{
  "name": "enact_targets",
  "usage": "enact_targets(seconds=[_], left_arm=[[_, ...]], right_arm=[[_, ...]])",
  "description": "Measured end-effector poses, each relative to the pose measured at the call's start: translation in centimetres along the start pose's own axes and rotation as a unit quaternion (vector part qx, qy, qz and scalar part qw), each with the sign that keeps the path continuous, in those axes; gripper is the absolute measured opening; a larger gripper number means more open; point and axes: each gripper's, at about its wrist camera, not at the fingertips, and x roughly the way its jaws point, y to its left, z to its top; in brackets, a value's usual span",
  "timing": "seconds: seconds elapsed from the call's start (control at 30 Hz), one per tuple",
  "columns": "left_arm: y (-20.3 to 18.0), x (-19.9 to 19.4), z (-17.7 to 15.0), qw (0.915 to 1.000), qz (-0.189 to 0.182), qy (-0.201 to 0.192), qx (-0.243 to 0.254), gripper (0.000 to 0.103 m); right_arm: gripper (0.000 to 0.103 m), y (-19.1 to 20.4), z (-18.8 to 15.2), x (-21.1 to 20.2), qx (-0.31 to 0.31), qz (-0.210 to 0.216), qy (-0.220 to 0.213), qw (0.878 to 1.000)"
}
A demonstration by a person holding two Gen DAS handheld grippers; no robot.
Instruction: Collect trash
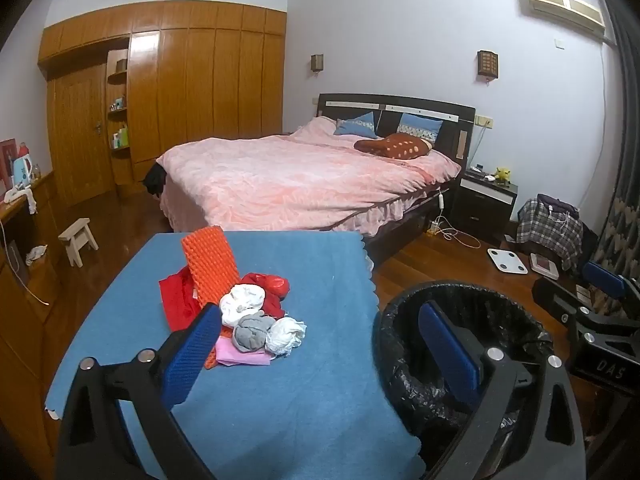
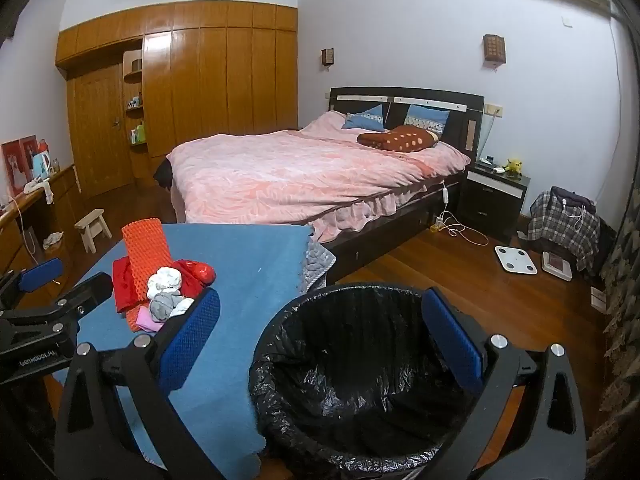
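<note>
1. A bed (image 1: 304,176) with a pink cover fills the middle of the room, its dark headboard against the far wall. 2 blue pillows and 1 brown dotted cushion lie at its head.
2. A wooden wardrobe (image 1: 192,92) covers the far left wall, with open shelves beside a door.
3. A table with a blue cloth (image 1: 280,380) stands in front of the bed, close to both cameras.
4. A round trash bin (image 2: 352,380) lined with a black bag stands on the floor just right of the table. In the right wrist view its inside shows only the crinkled liner.
5. The trash pile (image 1: 240,304) sits on the blue cloth, toward the table's left half. It holds an orange bumpy sheet (image 1: 210,268) leaning up at the back, red plastic under it, 2 white wads, 1 grey wad and a pink scrap at the front.
6. The left gripper (image 1: 320,356) hangs above the table's near edge, its 2 blue-padded fingers spread wide and holding nothing. Its left pad is just in front of the pile; its right pad shows over the bin's rim.
7. The right gripper (image 2: 320,344) hangs over the bin, fingers equally wide apart and empty, its left pad near the pile's edge.
8. A dark nightstand (image 1: 486,196) stands right of the bed.
9. A small wooden stool (image 1: 78,240) stands on the floor at left.
10. A white bathroom scale (image 1: 507,262) lies on the wood floor at right.
</note>
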Motion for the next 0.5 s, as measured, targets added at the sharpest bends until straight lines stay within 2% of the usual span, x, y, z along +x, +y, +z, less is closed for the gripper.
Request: enact_targets(seconds=[0.5], left_arm=[[0.21, -0.61, 0.33, 1.0000, -0.002, -0.004, -0.006, 0.097]], right_arm=[[0.098, 0.05, -0.06, -0.12, 0.000, 0.001, -0.005, 1.000]])
